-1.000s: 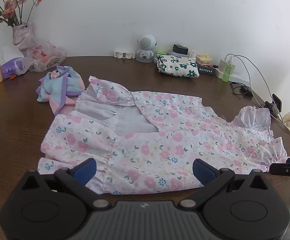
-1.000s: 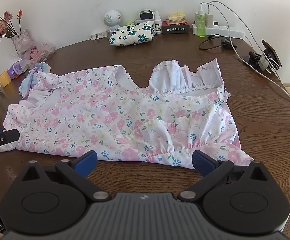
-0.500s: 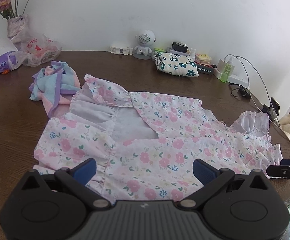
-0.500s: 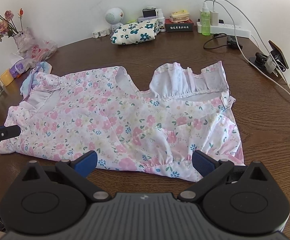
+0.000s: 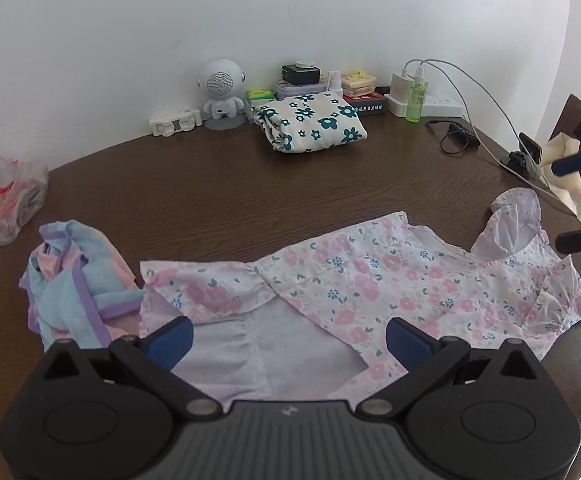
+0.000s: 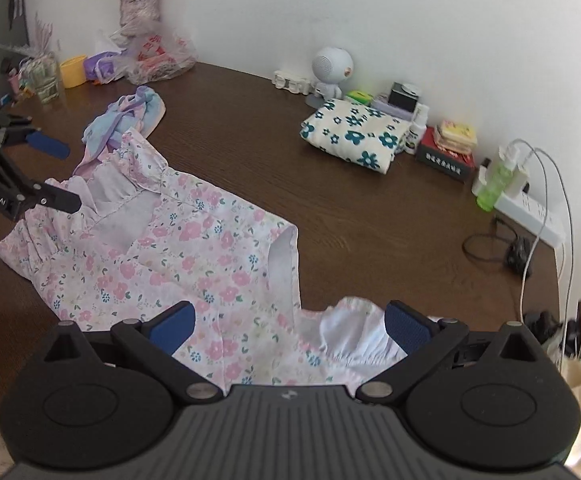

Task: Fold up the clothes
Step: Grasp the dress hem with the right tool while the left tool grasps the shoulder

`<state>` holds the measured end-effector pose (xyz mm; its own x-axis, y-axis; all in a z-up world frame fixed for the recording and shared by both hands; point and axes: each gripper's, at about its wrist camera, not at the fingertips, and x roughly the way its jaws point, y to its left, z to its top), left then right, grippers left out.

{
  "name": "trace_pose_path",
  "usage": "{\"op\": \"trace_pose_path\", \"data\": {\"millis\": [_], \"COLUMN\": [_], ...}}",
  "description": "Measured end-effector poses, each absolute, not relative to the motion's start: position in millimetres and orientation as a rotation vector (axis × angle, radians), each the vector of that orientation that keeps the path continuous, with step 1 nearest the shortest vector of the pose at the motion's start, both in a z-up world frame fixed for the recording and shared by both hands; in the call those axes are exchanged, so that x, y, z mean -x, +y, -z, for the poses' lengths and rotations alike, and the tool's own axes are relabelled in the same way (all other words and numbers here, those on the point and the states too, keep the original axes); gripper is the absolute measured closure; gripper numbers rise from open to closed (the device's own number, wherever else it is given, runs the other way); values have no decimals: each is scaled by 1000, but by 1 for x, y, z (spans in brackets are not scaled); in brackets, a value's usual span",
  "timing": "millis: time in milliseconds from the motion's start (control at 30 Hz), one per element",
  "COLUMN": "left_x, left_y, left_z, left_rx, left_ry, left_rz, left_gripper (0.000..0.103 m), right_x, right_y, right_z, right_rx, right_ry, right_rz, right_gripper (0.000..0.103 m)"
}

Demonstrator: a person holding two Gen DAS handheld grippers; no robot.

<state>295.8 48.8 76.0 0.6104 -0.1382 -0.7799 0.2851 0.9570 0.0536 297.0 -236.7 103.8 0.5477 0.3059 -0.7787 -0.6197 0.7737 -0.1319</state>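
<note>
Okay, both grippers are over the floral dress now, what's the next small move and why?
Probably lower each open hand-held gripper, left and right, and close on the ruffled sleeve beneath it: the pink floral dress lies flat and ungripped on the table.

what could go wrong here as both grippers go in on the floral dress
1. The pastel garment lies against the floral dress beside the left gripper, whose open jaws might pinch it too.
2. The right gripper is over the ruffled sleeve; it may grab only one layer.
3. Pulling the dress toward the cables could snag them.
</note>
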Motion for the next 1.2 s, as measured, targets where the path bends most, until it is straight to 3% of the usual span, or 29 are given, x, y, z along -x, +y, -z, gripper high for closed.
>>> {"op": "trace_pose_path", "data": {"millis": [367, 467, 533, 567, 633, 700, 933, 1100, 1200], "left_x": [-396, -419, -429, -434, -441, -442, -441, -446, -450], "left_y": [66, 79, 84, 87, 91, 93, 94, 93, 97], "left_z": [-57, -50, -44, -41, -35, -31, -17, -6, -3], "left_rx": [-488, -456, -440, -432, -425, -432, -475, -491, -458], "left_ry": [959, 1003, 1026, 1038, 1057, 1067, 1106, 1146, 1163], "left_rz": [419, 466, 481, 488, 515, 565, 679, 691, 693], "left_gripper": [6, 16, 31, 32, 49, 56, 56, 56, 54], "right_x": [-411, -438, -454, -462, -475, -484, -497, -502, -496], "right_y": [-140, -126, -122, -120, -118, -119, -118, -115, -115], "right_z": [-72, -55, -45, -40, -30, -22, -10, -5, -6], "right_rx": [828, 823, 793, 779, 761, 740, 677, 661, 687], "right_ry": [978, 1018, 1041, 1052, 1085, 1121, 1184, 1198, 1176], "right_rz": [-822, -911, -935, -947, -971, -1003, -1121, -1139, -1136], "right_gripper": [0, 0, 1, 1, 9, 33, 45, 69, 72]}}
